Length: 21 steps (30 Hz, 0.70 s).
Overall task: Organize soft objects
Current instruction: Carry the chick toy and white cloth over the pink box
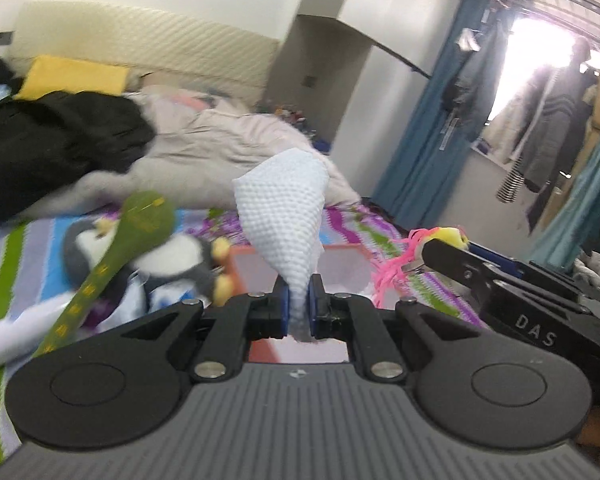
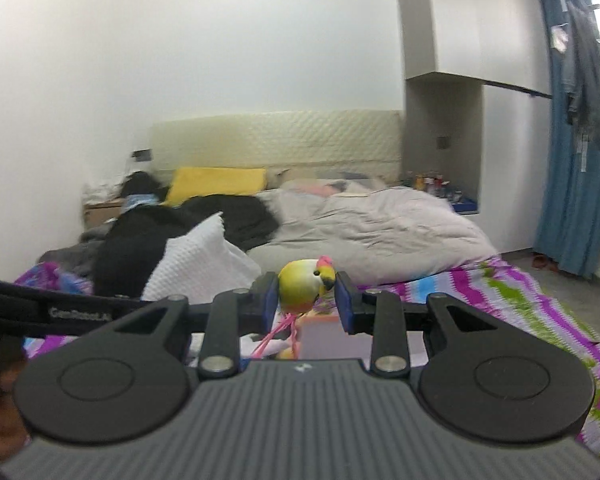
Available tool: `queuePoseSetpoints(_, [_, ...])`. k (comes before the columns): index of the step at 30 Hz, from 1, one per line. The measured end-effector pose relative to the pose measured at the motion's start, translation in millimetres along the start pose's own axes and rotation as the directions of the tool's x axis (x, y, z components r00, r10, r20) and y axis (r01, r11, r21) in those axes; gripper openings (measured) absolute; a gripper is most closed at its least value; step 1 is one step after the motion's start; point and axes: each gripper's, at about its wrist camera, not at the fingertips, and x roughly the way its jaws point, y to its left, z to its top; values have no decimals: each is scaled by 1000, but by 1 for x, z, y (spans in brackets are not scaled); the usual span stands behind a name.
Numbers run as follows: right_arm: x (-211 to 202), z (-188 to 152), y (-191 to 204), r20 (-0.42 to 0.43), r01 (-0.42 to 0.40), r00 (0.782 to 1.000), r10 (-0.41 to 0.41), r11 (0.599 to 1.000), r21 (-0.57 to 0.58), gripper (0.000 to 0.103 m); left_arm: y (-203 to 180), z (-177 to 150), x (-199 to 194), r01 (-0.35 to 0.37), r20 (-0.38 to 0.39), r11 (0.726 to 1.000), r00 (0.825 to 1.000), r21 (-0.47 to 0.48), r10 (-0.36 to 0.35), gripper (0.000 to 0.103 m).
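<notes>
White waffle-textured cloth [image 1: 286,216] stands pinched between the left gripper [image 1: 299,304] pads, above a pink box [image 1: 340,264] on the striped bedsheet [image 1: 48,236]. Right gripper [image 2: 306,300] clamps a yellow bird toy [image 2: 302,286]; a plush penguin [image 1: 148,260] lies nearby.

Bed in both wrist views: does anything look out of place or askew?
Yes. A penguin toy lies tipped on the striped sheet with a green ribbon draped across it. Dark clothes are heaped against the rumpled grey duvet.
</notes>
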Motion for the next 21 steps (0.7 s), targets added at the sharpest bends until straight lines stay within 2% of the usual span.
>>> queuePoseSetpoints(6, [38,8,-39,-68,96,993,-96,995,8,32,-26,28,63,46,-77,999,996,13,-45,11])
queuePoseSetpoints(12, [75,-4,-79,-208,104,974,-90,993,56,32,-36,34,142,52,-206,998,978,27,-46,11])
queuePoseSetpoints(17, [100,-29,-109,-331,162,936,-122,982,95,32,-40,20,197,31,-314,999,949,39,-17,12])
queuePoseSetpoints(21, [127,-52,-131,-429,213,890,-152,972,99,32,-43,8,237,-12,-376,997,926,73,38,12])
